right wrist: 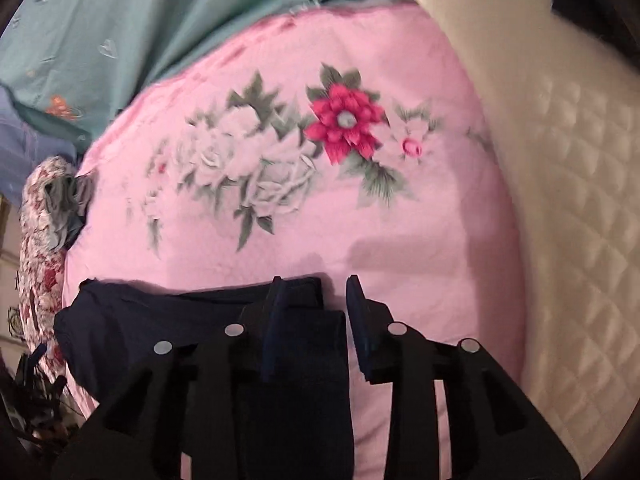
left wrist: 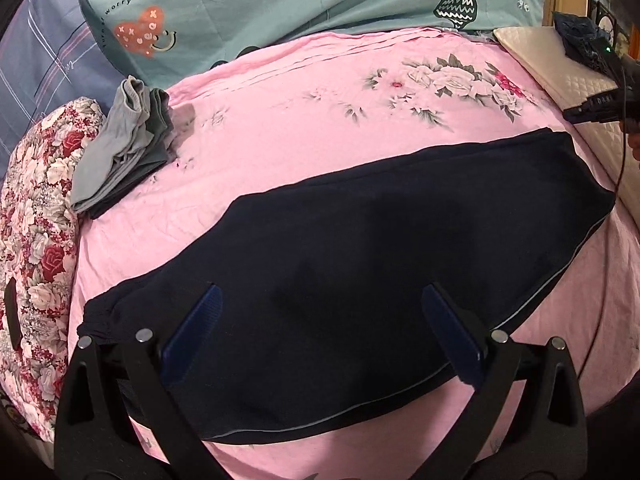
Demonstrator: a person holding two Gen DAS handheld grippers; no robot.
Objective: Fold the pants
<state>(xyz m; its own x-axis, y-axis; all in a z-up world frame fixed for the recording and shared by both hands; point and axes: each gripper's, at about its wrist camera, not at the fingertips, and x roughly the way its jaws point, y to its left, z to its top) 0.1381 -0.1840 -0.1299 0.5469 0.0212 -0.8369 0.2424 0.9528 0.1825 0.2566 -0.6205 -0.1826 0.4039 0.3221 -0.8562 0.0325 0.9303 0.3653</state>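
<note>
My left gripper [left wrist: 318,334] is nearest in the left wrist view, fingers spread wide apart w/ nothing between them, hovering over the dark navy pants [left wrist: 360,264]. Pants lie flat on the pink flowered sheet [left wrist: 304,120], folded lengthwise; elastic waistband bunched at the left end, a thin pale piping line running along the near edge toward the right. Going left to right across that view: red-and-white floral quilt [left wrist: 36,248] at the bed's left edge, then a small pile of gray clothes [left wrist: 120,152] resting on the sheet well apart from the pants, teal blanket w/ hearts [left wrist: 248,4] at the back, a cream quilted pad [left wrist: 560,72] on the far right.

In the right wrist view, my right gripper [right wrist: 316,312] has its fingers a bit apart. Left finger sits over the pants' [right wrist: 192,320] end, right finger over bare sheet [right wrist: 400,232] just beside the fabric edge. Can't tell if cloth is caught between them; view's blurry. Quilted pad [right wrist: 560,184] runs along the right.
</note>
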